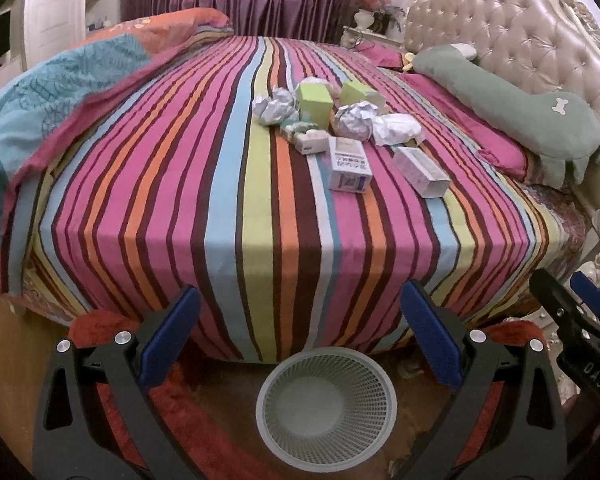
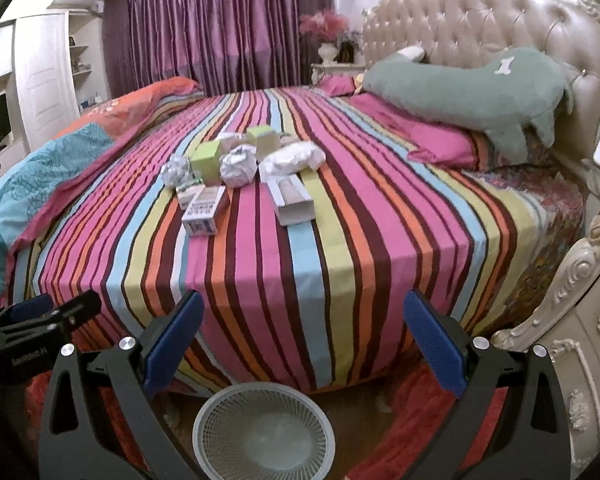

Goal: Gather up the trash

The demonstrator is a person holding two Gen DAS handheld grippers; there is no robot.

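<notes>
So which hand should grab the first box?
Probably right: both grippers, left gripper and right gripper, hang open and empty, but the long white box looks closest straight ahead of the right one.

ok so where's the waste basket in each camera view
Left wrist: the waste basket sits bottom centre, on the floor below the bed's edge, between the open left gripper fingers.
Right wrist: the basket is bottom, left of centre.
Shared landmark: the green dog pillow by the headboard.
</notes>
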